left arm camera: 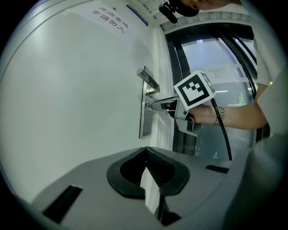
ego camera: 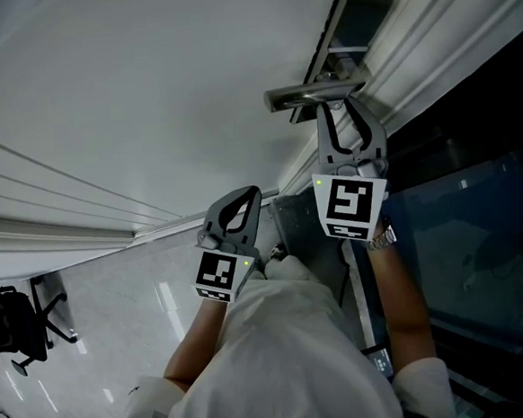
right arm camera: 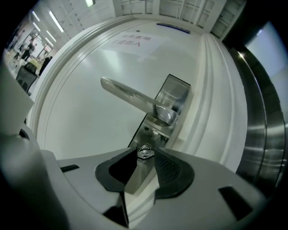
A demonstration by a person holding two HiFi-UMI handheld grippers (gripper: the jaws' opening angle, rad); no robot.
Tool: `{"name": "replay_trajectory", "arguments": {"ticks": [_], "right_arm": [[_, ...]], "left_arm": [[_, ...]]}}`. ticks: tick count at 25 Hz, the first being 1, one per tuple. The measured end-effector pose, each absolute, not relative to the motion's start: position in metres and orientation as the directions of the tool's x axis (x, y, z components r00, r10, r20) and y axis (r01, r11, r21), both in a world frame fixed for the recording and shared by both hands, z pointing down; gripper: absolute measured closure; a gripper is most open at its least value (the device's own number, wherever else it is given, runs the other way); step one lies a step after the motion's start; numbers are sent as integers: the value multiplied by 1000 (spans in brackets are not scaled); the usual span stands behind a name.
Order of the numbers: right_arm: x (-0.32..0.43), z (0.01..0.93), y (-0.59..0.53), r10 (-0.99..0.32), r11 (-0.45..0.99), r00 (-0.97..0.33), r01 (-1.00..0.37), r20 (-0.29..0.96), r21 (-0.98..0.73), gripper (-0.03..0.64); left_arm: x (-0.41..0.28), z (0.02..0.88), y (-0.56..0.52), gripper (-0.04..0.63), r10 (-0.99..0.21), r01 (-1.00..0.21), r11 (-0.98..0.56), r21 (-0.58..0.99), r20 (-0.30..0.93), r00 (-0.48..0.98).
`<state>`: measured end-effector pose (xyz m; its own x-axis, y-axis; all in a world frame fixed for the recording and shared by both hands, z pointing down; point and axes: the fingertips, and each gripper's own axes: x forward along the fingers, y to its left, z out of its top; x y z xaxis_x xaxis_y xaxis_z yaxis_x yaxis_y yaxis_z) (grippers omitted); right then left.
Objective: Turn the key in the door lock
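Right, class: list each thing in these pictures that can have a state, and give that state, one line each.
Door: appears shut in its frame.
Door handle: free, no gripper on it.
Key: in the lock below the handle, gripped by its head.
Right gripper: shut on the key.
Left gripper: shut, empty, held back from the door.

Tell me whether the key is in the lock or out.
In: the key pokes from the lock plate, gripped by the right gripper.
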<state>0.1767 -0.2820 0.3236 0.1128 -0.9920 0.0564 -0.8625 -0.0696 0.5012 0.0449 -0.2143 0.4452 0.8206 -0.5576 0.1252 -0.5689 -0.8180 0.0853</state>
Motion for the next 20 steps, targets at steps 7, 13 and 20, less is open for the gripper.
{"name": "replay_trajectory", "arguments": {"ticks": [7, 13, 20], "right_arm": [[178, 323, -267, -993, -114, 117, -933, -12, 342, 509], [160, 352, -244, -999, -48, 47, -969, -8, 242, 533], [147, 412, -222, -997, 5, 4, -994, 78, 105, 586]], "left_arm": [[35, 452, -217, 589, -579, -594, -801, 80, 150, 801], [31, 459, -218, 589, -579, -595, -801, 57, 176, 796], [30, 474, -211, 589, -553, -571, -821, 14, 234, 800]]}}
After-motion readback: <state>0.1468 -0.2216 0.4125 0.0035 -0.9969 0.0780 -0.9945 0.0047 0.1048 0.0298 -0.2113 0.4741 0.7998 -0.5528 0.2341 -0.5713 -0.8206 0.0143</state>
